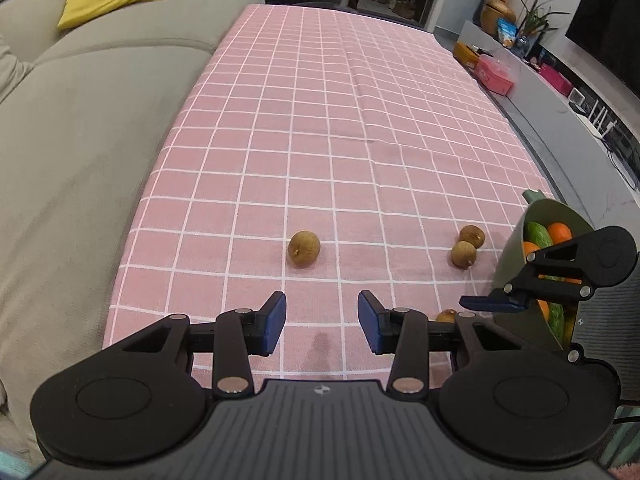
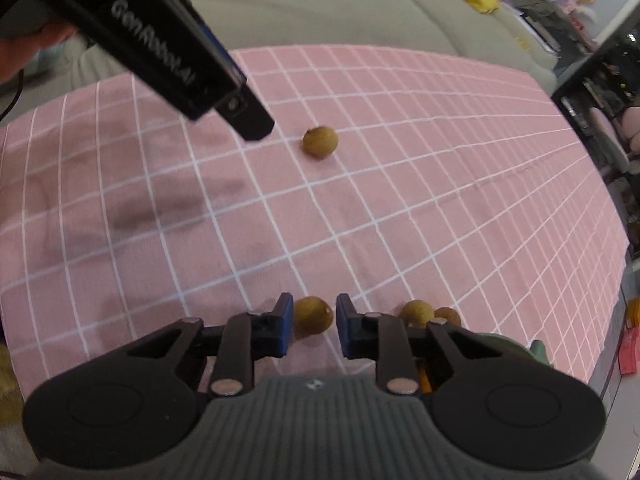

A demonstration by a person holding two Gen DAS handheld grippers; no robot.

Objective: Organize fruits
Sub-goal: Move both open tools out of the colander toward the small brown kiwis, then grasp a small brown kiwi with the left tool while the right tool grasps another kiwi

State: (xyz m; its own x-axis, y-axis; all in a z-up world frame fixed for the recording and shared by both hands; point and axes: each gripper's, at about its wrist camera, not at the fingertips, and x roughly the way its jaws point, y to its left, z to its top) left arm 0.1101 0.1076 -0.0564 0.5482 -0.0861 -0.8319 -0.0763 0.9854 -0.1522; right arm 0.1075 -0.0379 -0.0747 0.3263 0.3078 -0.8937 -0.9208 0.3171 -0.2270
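When I looked along the right fingers (image 2: 312,320), they were drawn in nearly as far as they go and pinched on a small brown fruit (image 2: 313,317), one blue pad against each flank. The fruit sat out at the fingertips rather than deep between them and rested low on the desk (image 2: 400,208), on its pink checked cloth. I judged the hold shallow. The skin looked smooth and the shape round, so it could squirt out forward. My plan was to lift straight up without adding squeeze, keep the wrist from rolling, and carry it low.

Just beside that grip lay a pair of fruits (image 2: 416,313), touching each other, and I wanted to rise clear of them without nudging them. Right behind them was the green bowl (image 1: 516,248), already holding oranges and a cucumber. I took it for the drop place. It was a short trip, with the release best made well inside the rim so nothing bounced out.

The left fingers (image 1: 322,320) stood partly open with nothing between them, tilted down at the desk. A lone fruit (image 1: 304,249) lay a little ahead of them, well apart from the others. I reckoned that gap only just wide enough, so I would open a touch more before coming down over it. Beyond the desk's far edge was the grey sofa (image 1: 80,140).
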